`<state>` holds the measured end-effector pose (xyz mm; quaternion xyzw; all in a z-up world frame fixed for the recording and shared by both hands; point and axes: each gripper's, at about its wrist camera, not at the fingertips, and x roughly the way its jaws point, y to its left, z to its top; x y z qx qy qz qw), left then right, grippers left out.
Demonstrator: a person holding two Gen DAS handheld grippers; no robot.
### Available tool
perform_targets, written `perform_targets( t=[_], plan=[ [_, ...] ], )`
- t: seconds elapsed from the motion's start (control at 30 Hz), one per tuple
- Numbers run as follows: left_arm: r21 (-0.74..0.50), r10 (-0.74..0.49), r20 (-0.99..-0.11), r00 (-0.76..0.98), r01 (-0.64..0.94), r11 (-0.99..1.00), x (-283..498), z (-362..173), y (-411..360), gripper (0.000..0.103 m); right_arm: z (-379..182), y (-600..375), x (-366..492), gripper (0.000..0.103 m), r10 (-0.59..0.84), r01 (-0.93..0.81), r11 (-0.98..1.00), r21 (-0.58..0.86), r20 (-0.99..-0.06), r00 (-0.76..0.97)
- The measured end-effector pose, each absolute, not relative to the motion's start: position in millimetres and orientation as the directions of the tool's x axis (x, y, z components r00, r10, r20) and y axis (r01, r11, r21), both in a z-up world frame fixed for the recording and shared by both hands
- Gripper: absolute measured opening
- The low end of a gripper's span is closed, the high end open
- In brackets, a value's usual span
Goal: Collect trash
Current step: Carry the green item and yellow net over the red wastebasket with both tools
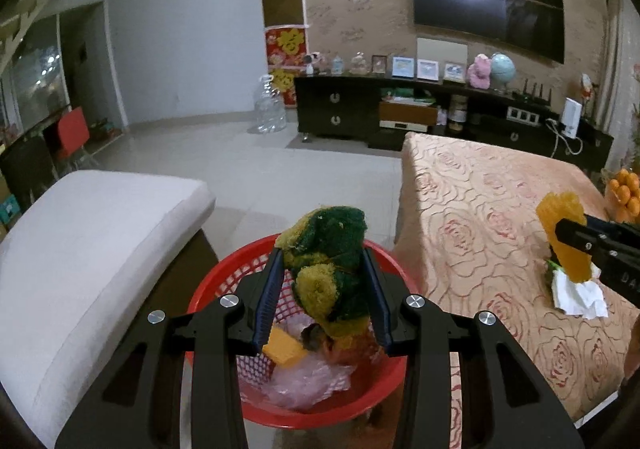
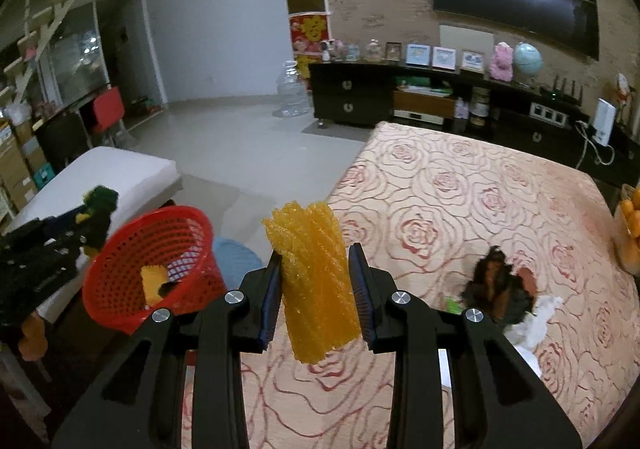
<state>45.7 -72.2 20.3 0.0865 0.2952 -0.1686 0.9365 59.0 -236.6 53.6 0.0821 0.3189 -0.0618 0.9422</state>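
Trash items are in both my claws at once. My left gripper (image 1: 325, 281) is clenched on a green-and-yellow scouring sponge (image 1: 328, 269), held directly above the red basket (image 1: 224, 277), which already contains a yellow sponge piece (image 1: 283, 347) and crumpled pink plastic film (image 1: 304, 383). My right gripper (image 2: 316, 289) is clamped on a strip of orange ribbed mesh (image 2: 314, 281), held over the rose-patterned tablecloth (image 2: 460, 185), to the right of the basket.

Handling assessment: both pieces look light, soft and compressible. The sponge is bunched and overhangs the pads; the mesh appears flexible. Neither seems fragile or slippery. A mid-body hold suits each.

Remaining on the cloth: a dark crumpled scrap (image 2: 496, 289) and white tissue (image 2: 536, 321), touching each other; a small green bit just beside them.

Obstructions: none between the sponge and the basket mouth. A white cushioned seat (image 1: 92, 249) stands just left of the basket; oranges (image 1: 626, 193) sit at the table's far right edge.
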Motion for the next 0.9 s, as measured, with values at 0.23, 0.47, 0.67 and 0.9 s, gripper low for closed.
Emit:
perform_targets(
  t=[0.23, 0.47, 0.67, 0.9],
  plan=[
    [0.041, -0.247, -0.59, 0.769, 0.334, 0.942, 53, 17, -60, 0.038, 67, -211, 86, 0.032, 0.015, 0.074, 0.99, 0.12, -0.611, 0.791],
    [0.046, -0.219, -0.598, 0.771, 0.306, 0.951, 58, 14, -56, 0.038, 90, -182, 114, 0.032, 0.08, -0.046, 0.996, 0.073, -0.593, 0.801],
    [0.066, -0.184, -0.615, 0.767, 0.282, 0.957, 66, 7, -56, 0.038, 79, -178, 128, 0.032, 0.135, -0.084, 0.99, 0.111, -0.609, 0.782],
    [0.075, -0.158, -0.634, 0.757, 0.263, 0.962, 70, -1, -49, 0.038, 72, -168, 138, 0.032, 0.192, -0.114, 0.98, 0.164, -0.624, 0.758]
  ],
)
